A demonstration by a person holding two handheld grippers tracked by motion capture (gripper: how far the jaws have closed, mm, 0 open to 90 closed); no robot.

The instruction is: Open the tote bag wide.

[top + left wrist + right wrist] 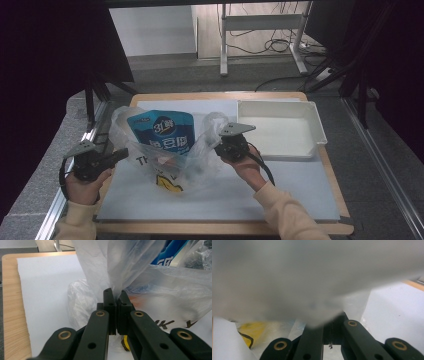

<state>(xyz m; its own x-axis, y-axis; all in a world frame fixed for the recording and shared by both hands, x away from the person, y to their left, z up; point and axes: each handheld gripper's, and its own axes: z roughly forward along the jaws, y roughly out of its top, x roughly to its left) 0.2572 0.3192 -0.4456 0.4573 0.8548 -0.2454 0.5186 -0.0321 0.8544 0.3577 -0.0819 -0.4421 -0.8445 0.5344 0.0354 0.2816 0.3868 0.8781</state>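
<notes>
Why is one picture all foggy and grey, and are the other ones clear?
In the right gripper view, the plastic bag hangs so near the lens that it blurs into grey. The left gripper view is sharp on the left gripper, softer on the blue pouch behind. The high view is dim at its edges, with the white tray bright.

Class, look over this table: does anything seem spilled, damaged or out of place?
Nothing stands out. The blue pouch sits inside the clear plastic bag, whose edges the left gripper and right gripper pinch; the white tray sits square.
</notes>
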